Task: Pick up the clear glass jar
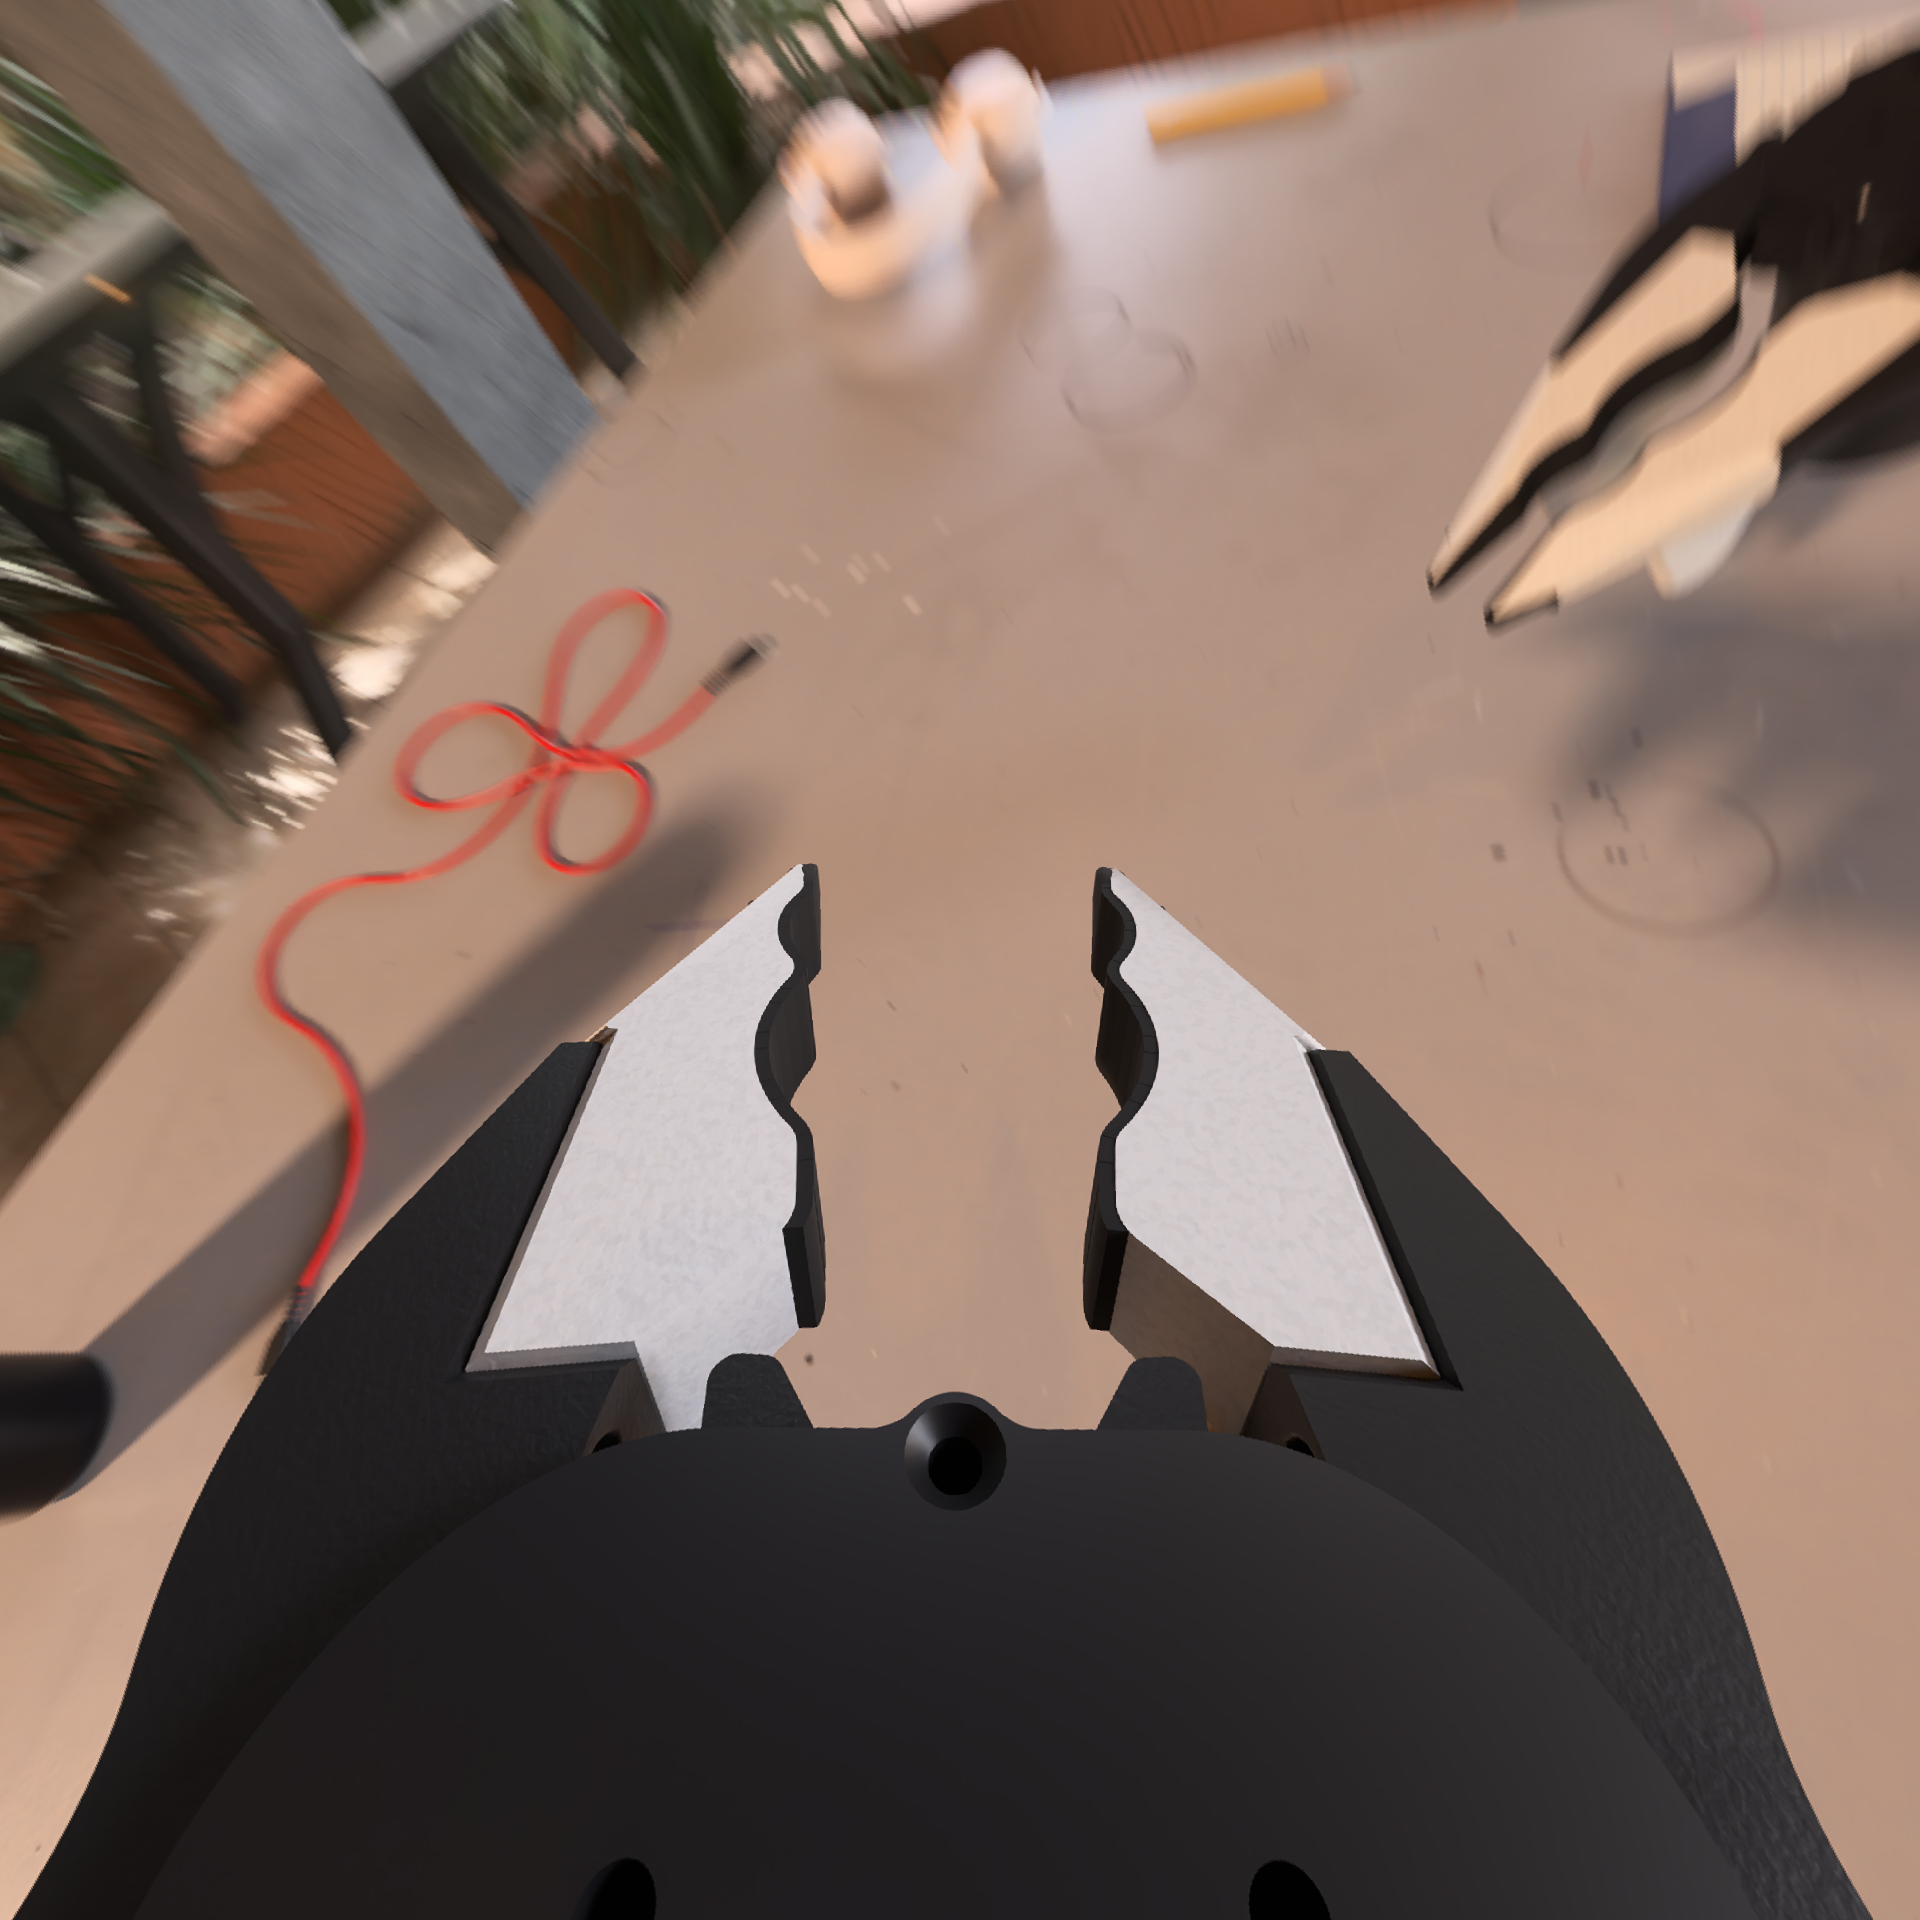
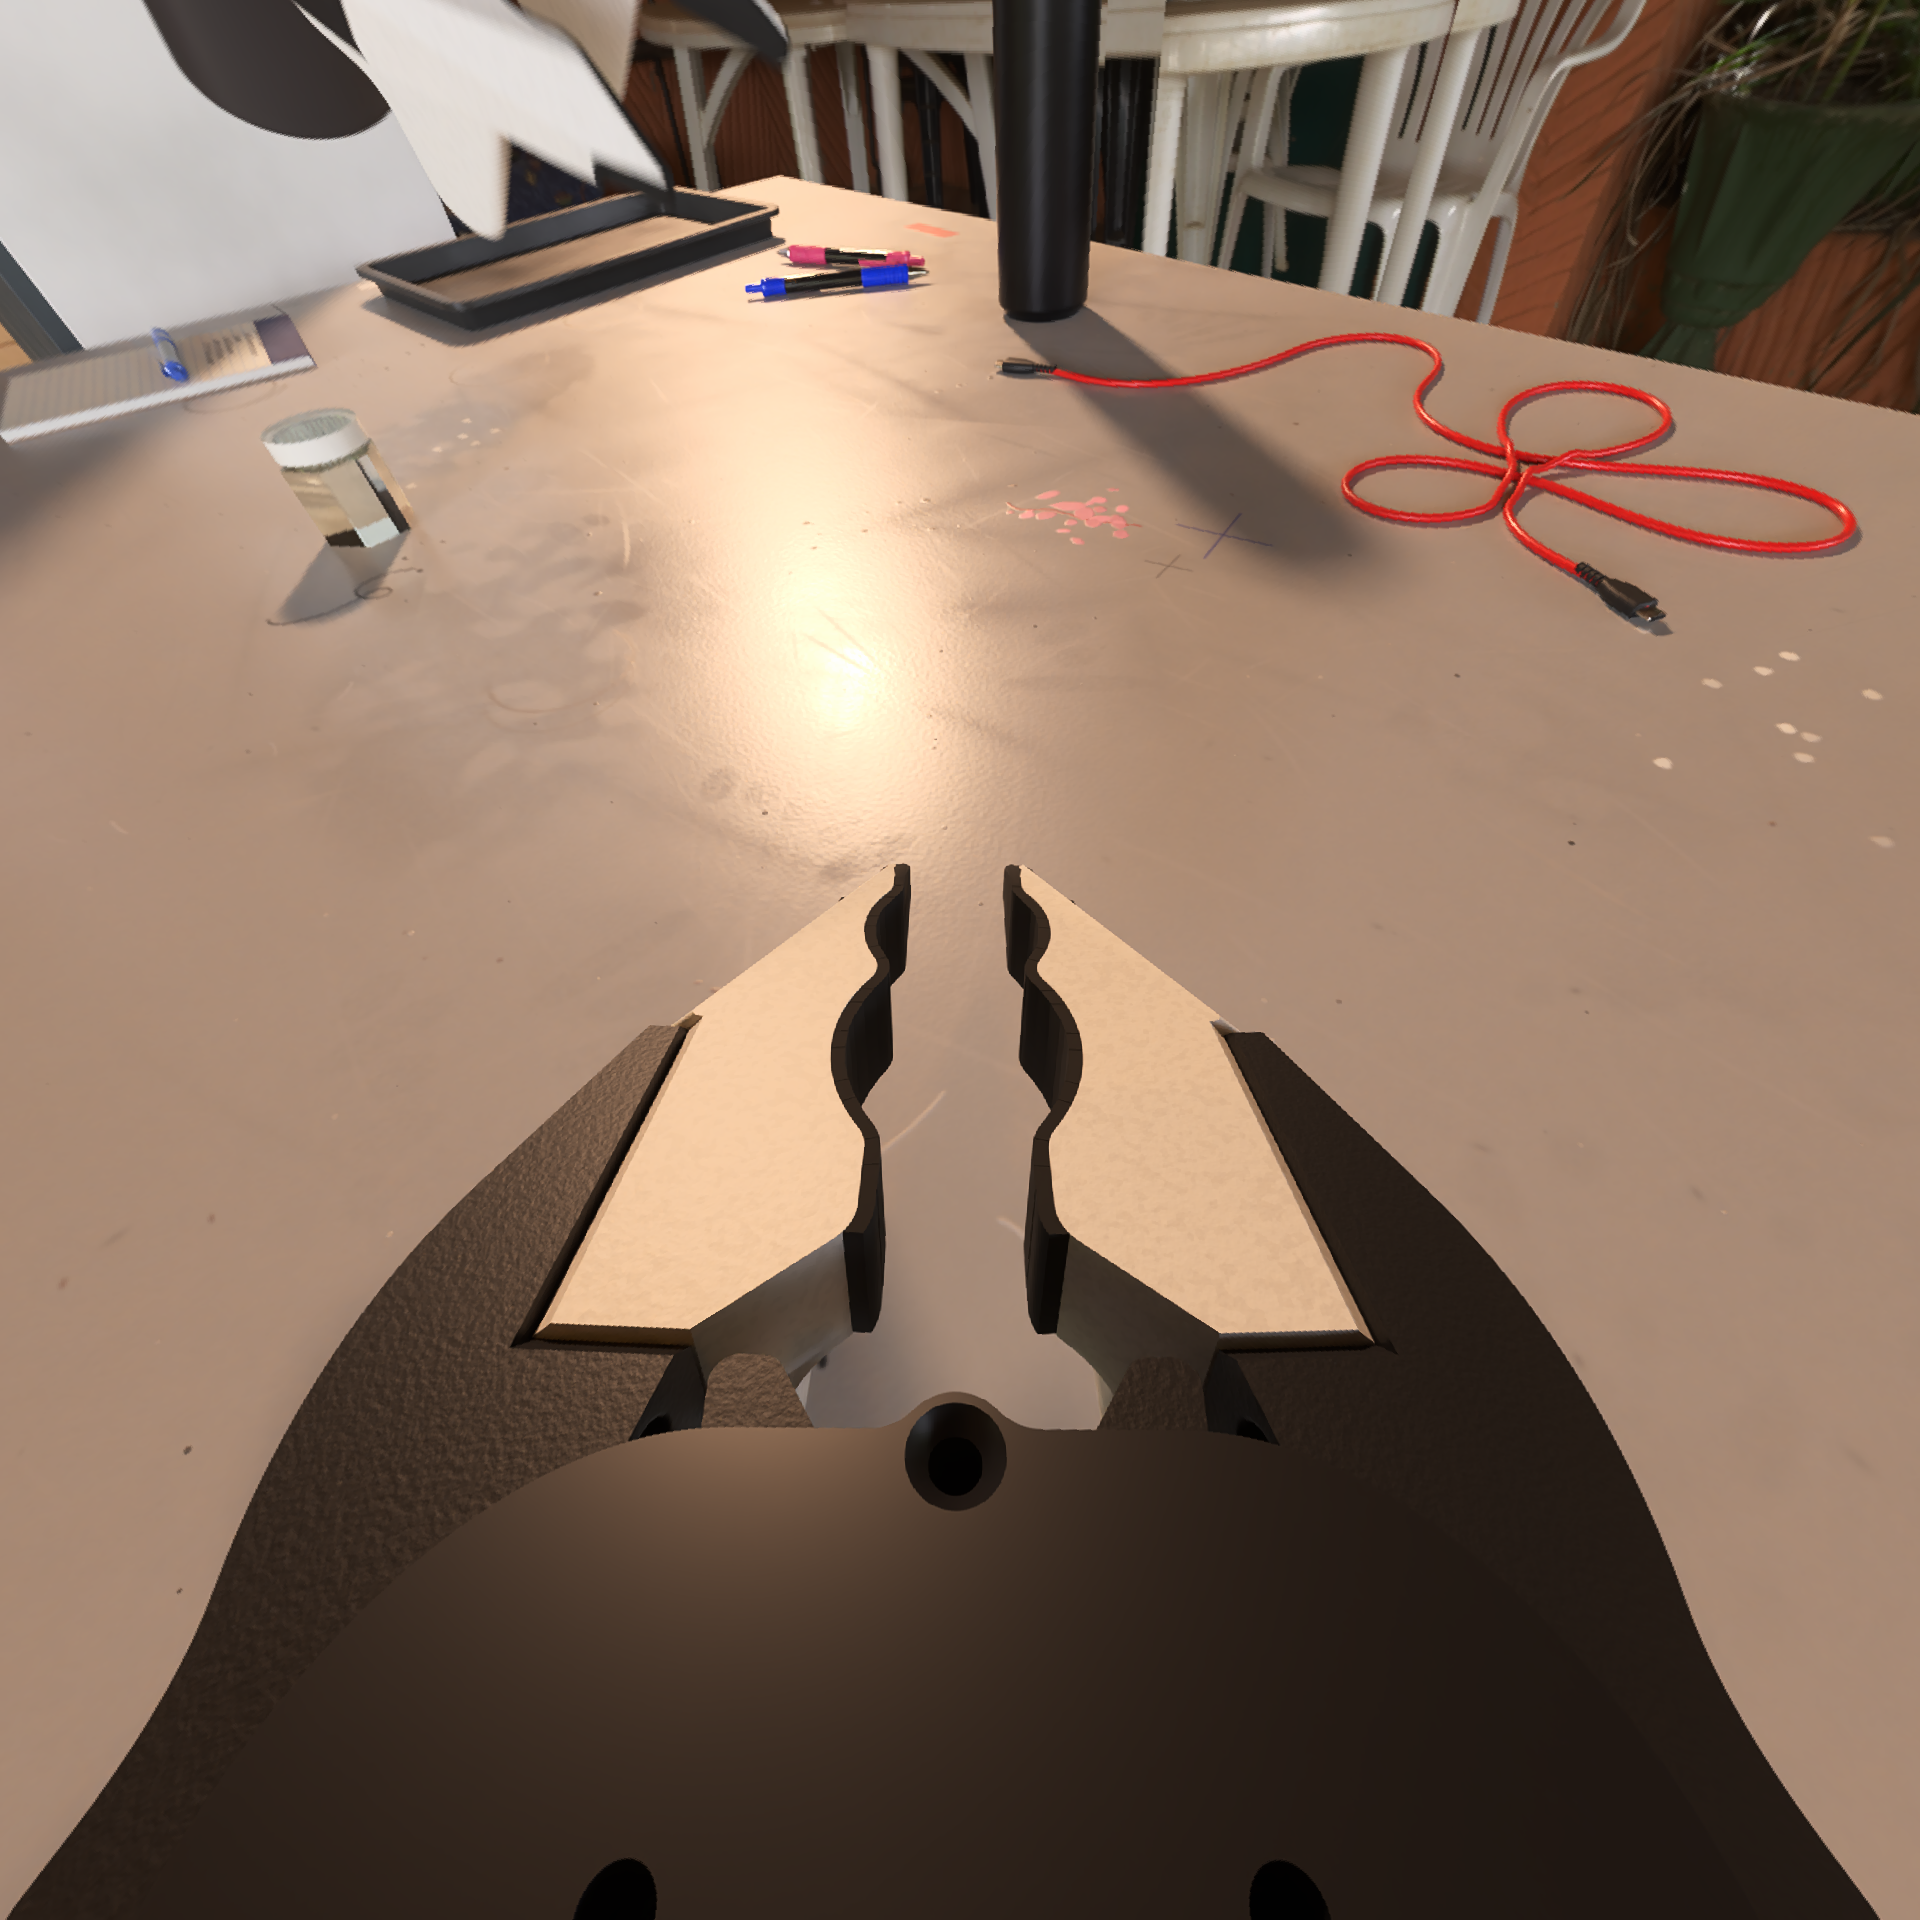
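The clear glass jar with a white ribbed lid stands upright on the tan table, far left in the right wrist view. My right gripper hovers over the table's middle, well short and right of the jar, jaws a narrow gap apart with nothing between. My left gripper is open wide and empty above the table. It also shows in the right wrist view, in the air beyond the jar. The right gripper shows blurred in the left wrist view. I cannot make out the jar in the left wrist view.
A looped red cable lies right; it also shows in the left wrist view. A black tray, two pens, a black post and a notepad sit far back. White cups are blurred.
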